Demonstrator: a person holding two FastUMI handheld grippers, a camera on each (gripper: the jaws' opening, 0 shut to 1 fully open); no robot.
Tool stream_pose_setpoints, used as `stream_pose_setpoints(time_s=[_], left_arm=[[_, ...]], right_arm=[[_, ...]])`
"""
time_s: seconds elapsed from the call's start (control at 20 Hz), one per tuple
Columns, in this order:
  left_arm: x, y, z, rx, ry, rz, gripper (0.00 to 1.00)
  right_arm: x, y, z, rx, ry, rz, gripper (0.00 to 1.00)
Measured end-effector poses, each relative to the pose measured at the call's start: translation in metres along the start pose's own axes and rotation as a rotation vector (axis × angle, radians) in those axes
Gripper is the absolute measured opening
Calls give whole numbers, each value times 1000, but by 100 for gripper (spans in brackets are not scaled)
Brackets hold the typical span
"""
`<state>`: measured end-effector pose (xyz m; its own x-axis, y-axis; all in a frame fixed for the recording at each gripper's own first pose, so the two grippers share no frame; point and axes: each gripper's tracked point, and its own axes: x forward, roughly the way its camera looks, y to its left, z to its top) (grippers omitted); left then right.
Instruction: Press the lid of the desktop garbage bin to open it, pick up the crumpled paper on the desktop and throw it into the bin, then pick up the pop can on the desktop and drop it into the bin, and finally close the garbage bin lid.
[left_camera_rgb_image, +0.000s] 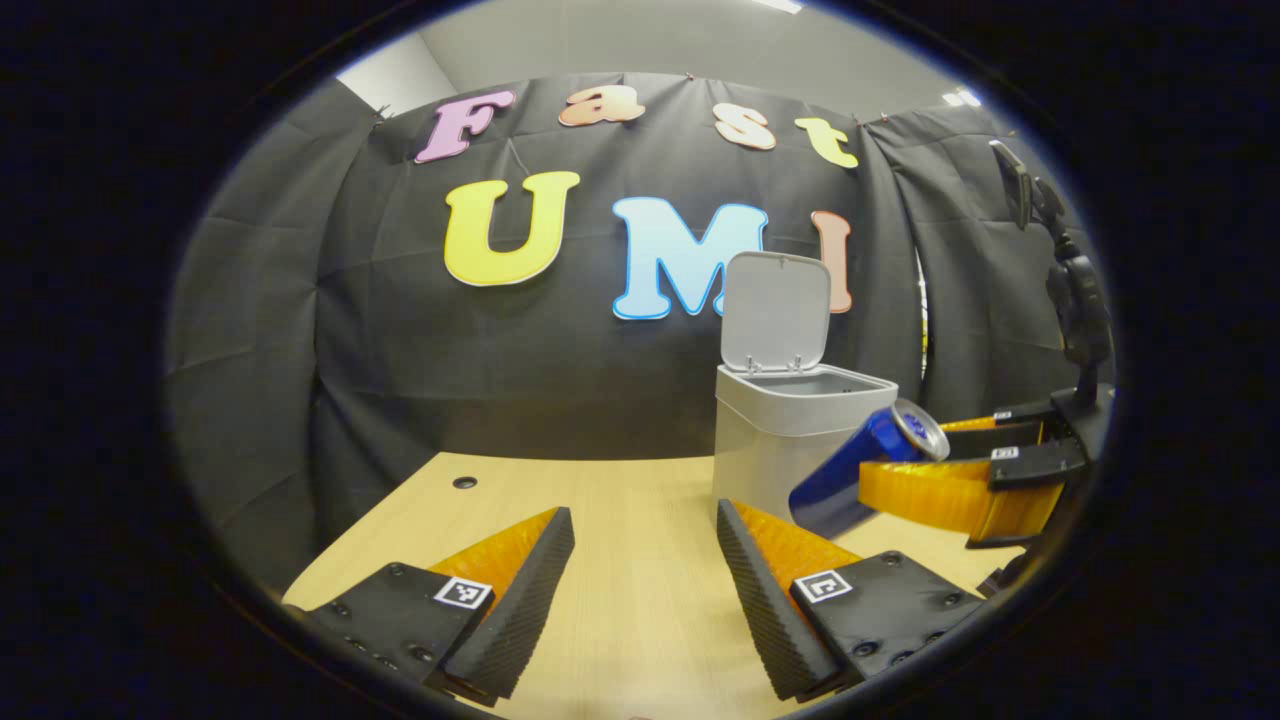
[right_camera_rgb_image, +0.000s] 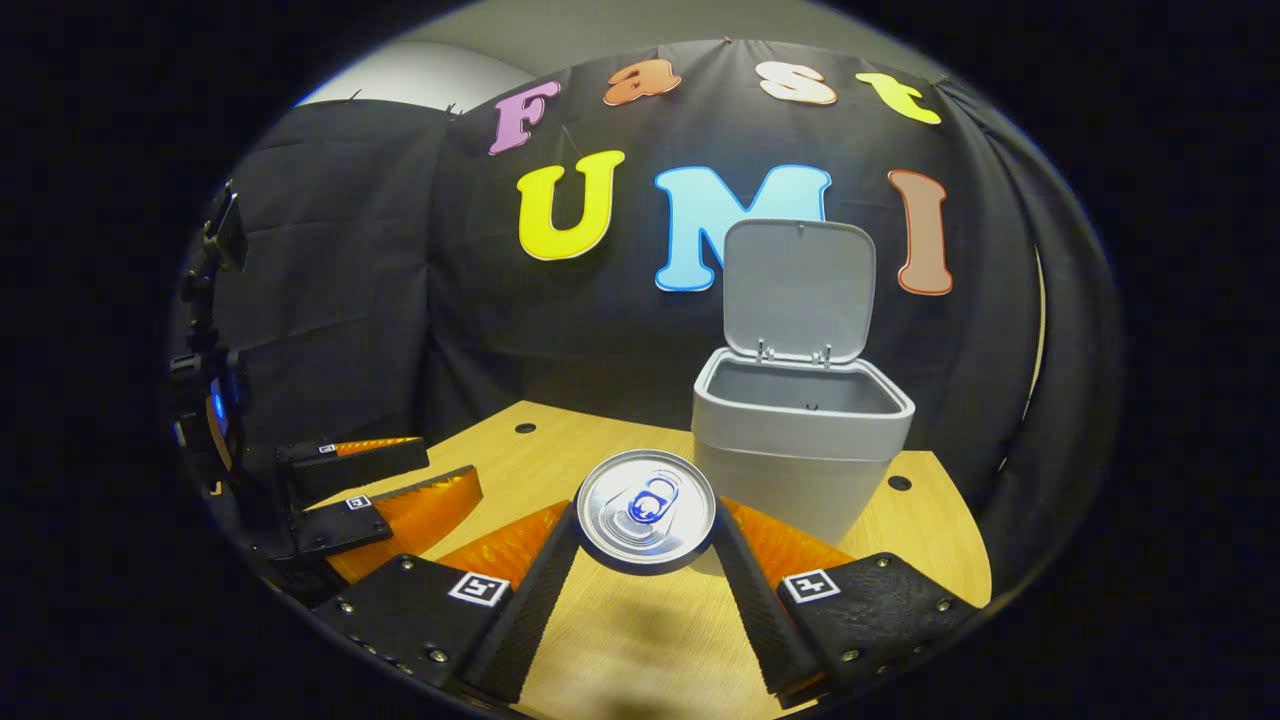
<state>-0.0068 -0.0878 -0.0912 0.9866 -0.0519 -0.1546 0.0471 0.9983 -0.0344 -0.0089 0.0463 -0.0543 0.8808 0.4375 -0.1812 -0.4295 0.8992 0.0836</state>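
Note:
The grey desktop bin (left_camera_rgb_image: 790, 440) (right_camera_rgb_image: 800, 450) stands on the wooden desk with its lid (left_camera_rgb_image: 775, 310) (right_camera_rgb_image: 798, 290) swung upright, so its mouth is uncovered. My right gripper (right_camera_rgb_image: 645, 520) is shut on the blue pop can (right_camera_rgb_image: 647, 510), whose silver top faces the camera, just in front of the bin and below its rim. In the left gripper view that can (left_camera_rgb_image: 865, 465) hangs tilted beside the bin's right side, held by the right gripper (left_camera_rgb_image: 880, 490). My left gripper (left_camera_rgb_image: 645, 540) is open over bare desk, left of the bin. No crumpled paper is in sight.
The wooden desk (left_camera_rgb_image: 620, 590) (right_camera_rgb_image: 620, 640) has small cable holes (left_camera_rgb_image: 464, 482) (right_camera_rgb_image: 899, 483) near its back edge. Black cloth walls close in behind and at both sides. A dark stand with a mounted device (left_camera_rgb_image: 1075, 290) rises at the right of the left gripper view.

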Motion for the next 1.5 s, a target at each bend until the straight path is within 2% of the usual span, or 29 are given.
stream_pose_setpoints(time_s=[0.4,0.5,0.8,1.0,1.25,1.5], left_arm=[[8,-2,-2,9,12,-5,96],[7,-4,-2,11,16,-11,94],[4,7,-4,6,16,3,96],[-3,14,-2,6,10,17,96],[-5,22,-1,5,9,32,96],[-3,27,-2,3,12,37,94]], right_arm=[[7,-26,52,15,-143,-50,84],[7,-37,61,-9,-173,-76,84],[22,-65,103,-97,-284,-179,84],[52,-79,99,-116,-244,-240,84],[81,-82,80,-144,-164,-259,84],[91,-82,77,-179,-137,-279,85]])
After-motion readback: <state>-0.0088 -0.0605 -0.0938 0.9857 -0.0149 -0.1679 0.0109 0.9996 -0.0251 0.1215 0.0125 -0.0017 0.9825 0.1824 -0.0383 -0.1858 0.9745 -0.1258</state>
